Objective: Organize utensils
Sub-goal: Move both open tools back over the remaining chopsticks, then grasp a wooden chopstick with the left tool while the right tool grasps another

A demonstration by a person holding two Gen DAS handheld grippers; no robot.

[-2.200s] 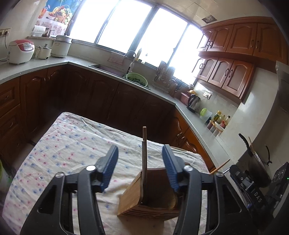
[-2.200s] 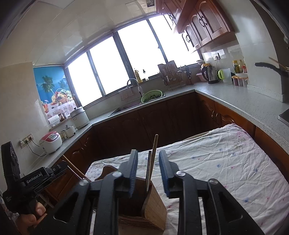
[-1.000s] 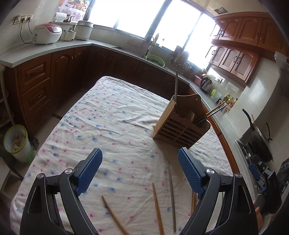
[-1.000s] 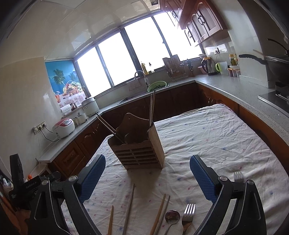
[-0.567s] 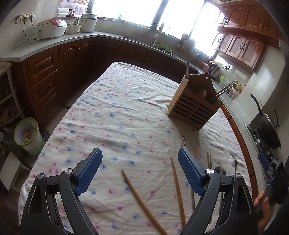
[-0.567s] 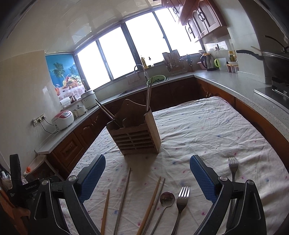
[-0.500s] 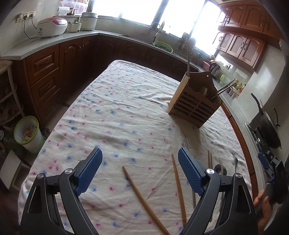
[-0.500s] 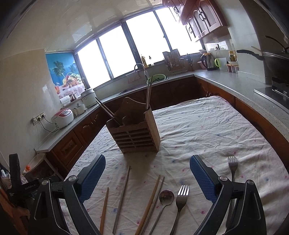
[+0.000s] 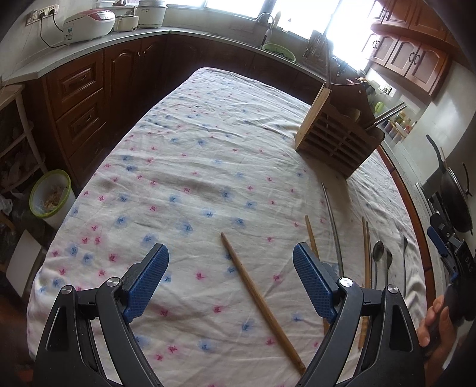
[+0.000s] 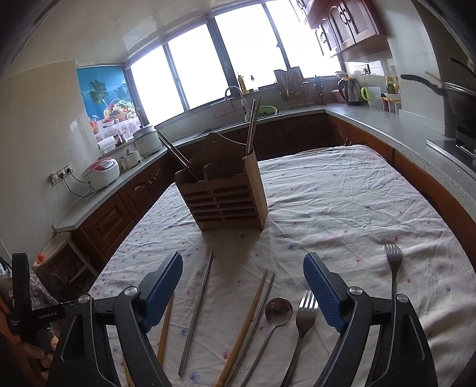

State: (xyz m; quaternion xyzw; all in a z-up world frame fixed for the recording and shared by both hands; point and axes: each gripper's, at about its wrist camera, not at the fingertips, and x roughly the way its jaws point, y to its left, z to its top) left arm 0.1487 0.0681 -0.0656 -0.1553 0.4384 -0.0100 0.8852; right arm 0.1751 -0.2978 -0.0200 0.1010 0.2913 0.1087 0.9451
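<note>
Both claws lowered, left claw [image 9: 230, 275] wide, empty, right claw [image 10: 242, 287] closing, empty

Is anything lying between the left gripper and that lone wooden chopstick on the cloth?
Nothing visible. The left gripper hangs open above the wooden chopstick, with only bare tablecloth around it.

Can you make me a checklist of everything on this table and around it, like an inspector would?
Surface: table under a flowered cloth, wrinkled.
Job's things: wooden utensil holder upright with chopsticks inside; loose chopsticks, a spoon and two forks lying on the cloth.
Clutter: nothing seen.
Grippers: left gripper open above a wooden chopstick; right gripper closing, nothing gripped.
Cables: rice cooker cord on the counter.
Surroundings: kitchen cabinets, sink, windows, bin.
</note>
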